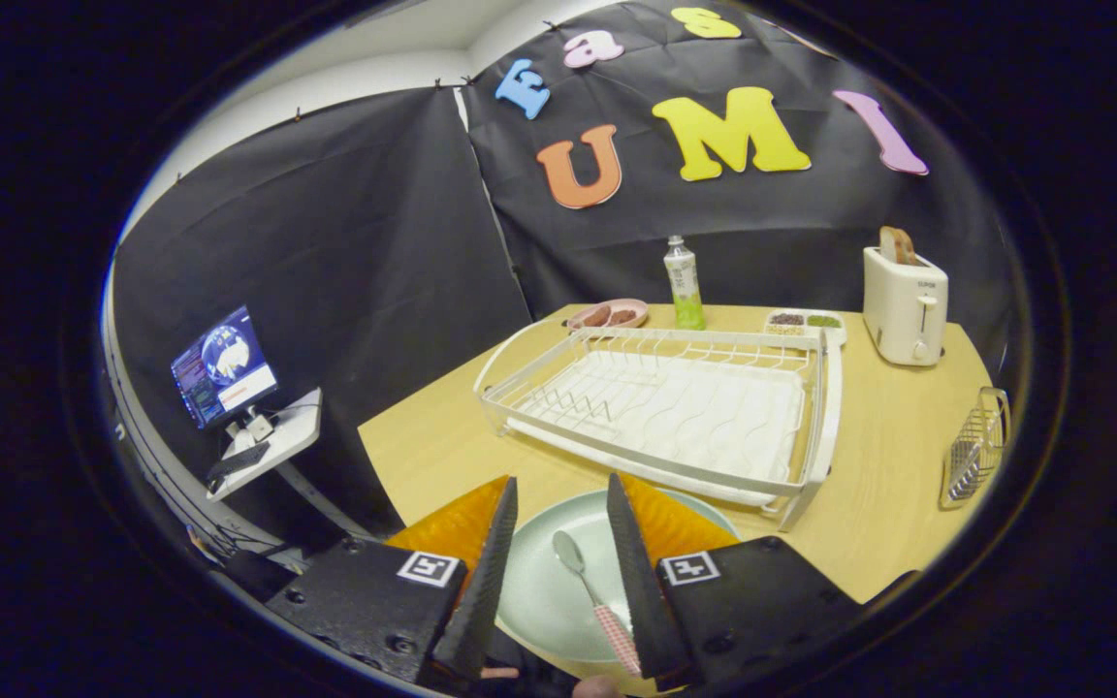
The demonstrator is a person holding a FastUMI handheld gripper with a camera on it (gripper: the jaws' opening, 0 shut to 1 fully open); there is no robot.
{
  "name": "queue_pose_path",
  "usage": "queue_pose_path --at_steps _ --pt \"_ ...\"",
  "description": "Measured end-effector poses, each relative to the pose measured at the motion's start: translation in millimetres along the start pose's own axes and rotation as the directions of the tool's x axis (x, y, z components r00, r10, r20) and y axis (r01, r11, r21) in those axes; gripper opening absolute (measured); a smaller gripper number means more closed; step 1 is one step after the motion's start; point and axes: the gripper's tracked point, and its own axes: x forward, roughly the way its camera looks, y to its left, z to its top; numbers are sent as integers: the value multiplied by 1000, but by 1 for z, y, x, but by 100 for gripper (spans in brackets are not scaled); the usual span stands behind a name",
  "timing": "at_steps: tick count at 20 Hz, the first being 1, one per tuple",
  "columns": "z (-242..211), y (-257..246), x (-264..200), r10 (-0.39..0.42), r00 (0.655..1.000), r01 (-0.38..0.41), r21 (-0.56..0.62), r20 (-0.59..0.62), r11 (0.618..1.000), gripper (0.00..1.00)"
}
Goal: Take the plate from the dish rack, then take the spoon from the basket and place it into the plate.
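Observation:
A pale green plate (549, 591) lies on the wooden table (888, 485) just in front of the white dish rack (675, 407). A spoon (590, 591) with a metal bowl and a pink checked handle lies in the plate, between my fingers. My gripper (558, 494) hovers above the plate, open, with nothing pressed between its fingers. The rack holds no dishes. A wire basket (977, 448) stands at the table's right edge, beyond the right finger.
Behind the rack stand a pink dish of food (609, 314), a green bottle (683, 283), a small white tray of food (804, 321) and a white toaster (904, 302) with bread in it. A monitor (223, 366) on a stand sits off the table to the left.

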Motion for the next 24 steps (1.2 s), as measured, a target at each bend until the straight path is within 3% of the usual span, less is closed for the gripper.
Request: queue_pose_path --at_steps 4,7,10,17,20,24 --pt "14 -11 -11 -69 995 69 10 65 998 92" --pt "27 -20 -24 -142 981 140 22 131 990 100" --pt "44 -32 -47 -258 940 255 39 224 966 100" --pt "66 -36 -104 -499 776 495 117 385 861 100" --pt "66 -27 -120 -563 709 561 143 425 815 100" --pt "65 -10 -128 -597 660 589 179 456 788 100"
